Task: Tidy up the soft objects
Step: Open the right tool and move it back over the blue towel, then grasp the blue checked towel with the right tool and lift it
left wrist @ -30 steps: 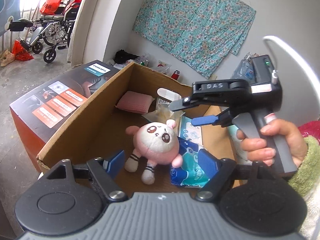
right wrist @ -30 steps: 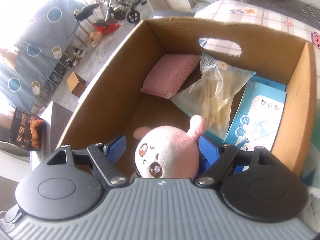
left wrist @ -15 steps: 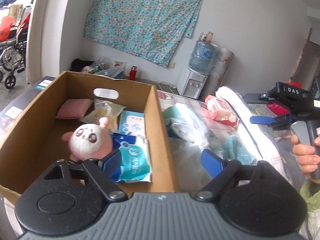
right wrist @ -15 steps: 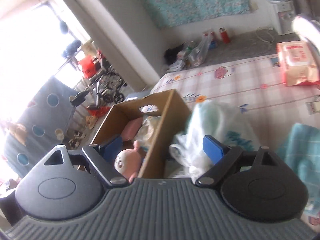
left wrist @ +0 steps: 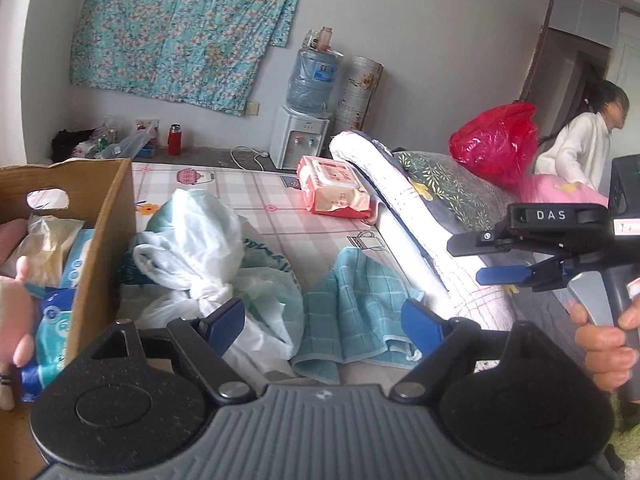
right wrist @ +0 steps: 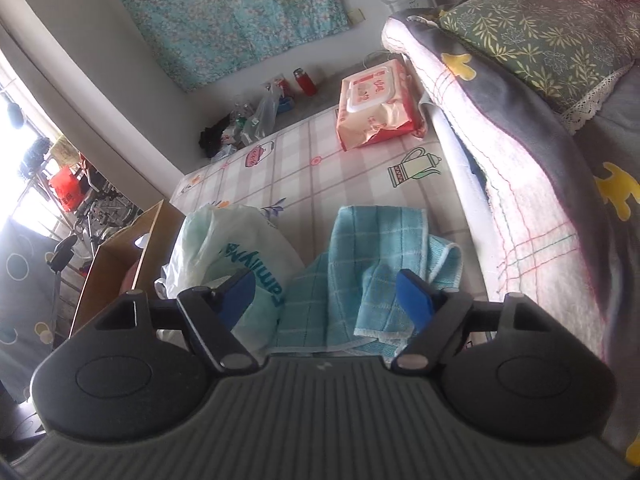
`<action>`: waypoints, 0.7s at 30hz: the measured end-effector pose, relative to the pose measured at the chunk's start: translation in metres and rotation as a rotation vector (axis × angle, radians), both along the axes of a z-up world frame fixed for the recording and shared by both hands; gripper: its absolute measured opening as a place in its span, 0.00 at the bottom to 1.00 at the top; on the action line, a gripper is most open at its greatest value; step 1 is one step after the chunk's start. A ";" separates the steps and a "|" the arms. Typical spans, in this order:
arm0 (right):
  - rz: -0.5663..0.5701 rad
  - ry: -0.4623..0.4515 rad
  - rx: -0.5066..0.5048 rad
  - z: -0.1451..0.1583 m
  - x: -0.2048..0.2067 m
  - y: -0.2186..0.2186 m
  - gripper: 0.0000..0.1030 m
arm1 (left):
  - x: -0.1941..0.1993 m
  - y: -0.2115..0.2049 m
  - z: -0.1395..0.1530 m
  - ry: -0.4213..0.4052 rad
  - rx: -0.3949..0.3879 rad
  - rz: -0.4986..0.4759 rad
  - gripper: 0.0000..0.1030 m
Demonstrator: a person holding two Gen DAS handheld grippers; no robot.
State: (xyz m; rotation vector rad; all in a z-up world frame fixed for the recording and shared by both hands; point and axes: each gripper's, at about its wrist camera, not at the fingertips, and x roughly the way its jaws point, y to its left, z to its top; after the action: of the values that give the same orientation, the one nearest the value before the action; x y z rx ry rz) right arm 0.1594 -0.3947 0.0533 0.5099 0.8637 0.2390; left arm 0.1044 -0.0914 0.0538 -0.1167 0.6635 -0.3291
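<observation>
Both grippers swung off box | teal towel [right wrist: 360, 264] below right gripper [right wrist: 326, 294], empty jaws closing | left gripper [left wrist: 322, 320] open

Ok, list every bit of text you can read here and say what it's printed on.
"DAS": white letters on the black top of the right gripper, seen from the left wrist.
Green letters on the white plastic bag: upside down and creased, not reliably readable.
Red characters on the wipes pack: too blurred.
Label on the water jug: too small.
Blue packets in the cardboard box: print too blurred.
</observation>
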 end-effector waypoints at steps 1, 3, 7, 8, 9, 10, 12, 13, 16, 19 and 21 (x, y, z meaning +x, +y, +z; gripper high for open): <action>-0.005 0.002 0.004 -0.001 0.002 -0.004 0.74 | 0.004 -0.007 -0.004 0.000 0.007 -0.008 0.82; -0.003 0.006 0.012 -0.002 0.008 -0.007 0.71 | 0.014 -0.020 -0.014 0.016 0.013 -0.024 0.78; 0.023 0.018 0.023 -0.007 0.024 -0.006 0.66 | 0.034 -0.036 -0.032 0.057 0.015 -0.044 0.65; 0.030 0.023 0.025 -0.010 0.029 -0.006 0.64 | 0.038 -0.039 -0.037 0.063 0.025 -0.048 0.64; 0.037 0.028 0.028 -0.013 0.034 -0.004 0.63 | 0.042 -0.042 -0.041 0.071 0.038 -0.050 0.60; 0.044 0.033 0.030 -0.015 0.040 -0.003 0.62 | 0.046 -0.044 -0.045 0.077 0.046 -0.053 0.56; 0.057 0.047 0.032 -0.023 0.053 0.001 0.56 | 0.055 -0.048 -0.053 0.105 0.062 -0.060 0.50; 0.063 0.057 0.031 -0.026 0.060 0.003 0.54 | 0.059 -0.049 -0.056 0.117 0.065 -0.063 0.45; 0.072 0.097 0.033 -0.043 0.084 0.008 0.48 | 0.068 -0.053 -0.064 0.146 0.080 -0.077 0.37; 0.081 0.129 0.013 -0.057 0.105 0.015 0.47 | 0.073 -0.055 -0.071 0.162 0.101 -0.086 0.34; 0.086 0.148 -0.001 -0.065 0.118 0.018 0.49 | 0.077 -0.056 -0.076 0.178 0.110 -0.086 0.33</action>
State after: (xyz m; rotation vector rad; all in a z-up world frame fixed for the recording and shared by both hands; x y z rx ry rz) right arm 0.2776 -0.3766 -0.0119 0.4944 1.0314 0.2815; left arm 0.1819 -0.1473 -0.0219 -0.0123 0.8629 -0.3674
